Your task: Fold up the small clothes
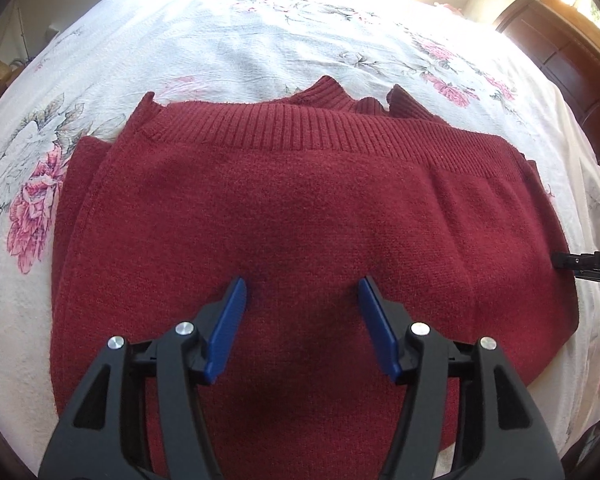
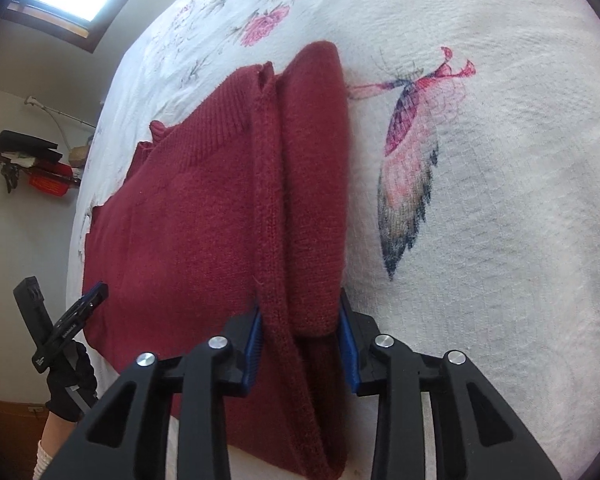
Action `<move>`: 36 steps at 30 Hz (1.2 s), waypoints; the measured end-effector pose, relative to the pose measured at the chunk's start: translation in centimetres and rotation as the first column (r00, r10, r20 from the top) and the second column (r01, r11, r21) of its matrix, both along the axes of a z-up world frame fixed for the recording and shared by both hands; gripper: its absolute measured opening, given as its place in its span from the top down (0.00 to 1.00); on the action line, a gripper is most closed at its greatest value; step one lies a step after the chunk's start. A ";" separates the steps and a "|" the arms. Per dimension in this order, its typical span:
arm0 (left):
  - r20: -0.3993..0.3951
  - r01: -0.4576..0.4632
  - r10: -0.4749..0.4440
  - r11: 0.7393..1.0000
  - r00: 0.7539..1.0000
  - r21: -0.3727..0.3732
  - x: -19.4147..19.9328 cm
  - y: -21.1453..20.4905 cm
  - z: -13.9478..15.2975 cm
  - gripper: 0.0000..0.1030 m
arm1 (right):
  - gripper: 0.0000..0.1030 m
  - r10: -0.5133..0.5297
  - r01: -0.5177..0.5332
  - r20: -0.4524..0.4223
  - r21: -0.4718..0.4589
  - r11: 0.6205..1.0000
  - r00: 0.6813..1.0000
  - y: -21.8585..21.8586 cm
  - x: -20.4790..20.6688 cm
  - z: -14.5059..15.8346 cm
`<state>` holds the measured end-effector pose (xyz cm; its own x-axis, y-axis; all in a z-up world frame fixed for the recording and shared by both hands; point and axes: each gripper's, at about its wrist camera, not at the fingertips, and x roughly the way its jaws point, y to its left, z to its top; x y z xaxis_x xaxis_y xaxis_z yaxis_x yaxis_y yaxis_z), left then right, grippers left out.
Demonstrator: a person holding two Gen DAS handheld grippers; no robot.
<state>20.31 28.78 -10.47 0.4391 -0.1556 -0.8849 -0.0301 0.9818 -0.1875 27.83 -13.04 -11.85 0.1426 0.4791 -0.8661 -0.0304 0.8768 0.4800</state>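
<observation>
Red knit, a sweater (image 1: 284,208), lies on the floral bedspread (image 1: 260,40) of the bed, already folded into a compact block with its ribbed hem on the far side. I judge the folding mostly done; what is left looks like the right edge. My right tool (image 2: 300,344) is clamped on that folded edge, the thick roll of knit between its blue pads. My left tool (image 1: 302,312) hovers over the near middle, jaws wide, holding nothing. Whether another fold follows I cannot tell from here. I see no containers in either view.
</observation>
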 end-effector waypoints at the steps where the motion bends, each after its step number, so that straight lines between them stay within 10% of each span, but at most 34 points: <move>1: 0.001 0.006 -0.006 1.000 1.000 0.006 0.0 -0.1 -0.1 0.42 | 0.71 0.001 -0.001 0.006 -0.012 1.000 1.000 0.0 -0.1 -0.1; 18: 0.015 0.018 -0.017 1.000 1.000 -0.007 0.1 -0.1 -1.0 0.40 | 0.74 -0.040 0.043 0.041 -0.062 0.997 0.998 0.7 -0.7 -0.4; 36: 0.067 0.034 -0.026 0.992 0.997 -0.123 -3.1 3.9 4.5 0.43 | 0.79 0.217 -0.210 0.140 -0.062 0.976 0.966 16.8 0.0 11.7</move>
<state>17.23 32.63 -5.96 0.4886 -0.2757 -0.8278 0.0150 0.9513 -0.3080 27.87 3.75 -0.19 0.1670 0.4724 -0.8654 -0.2859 0.8632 0.4160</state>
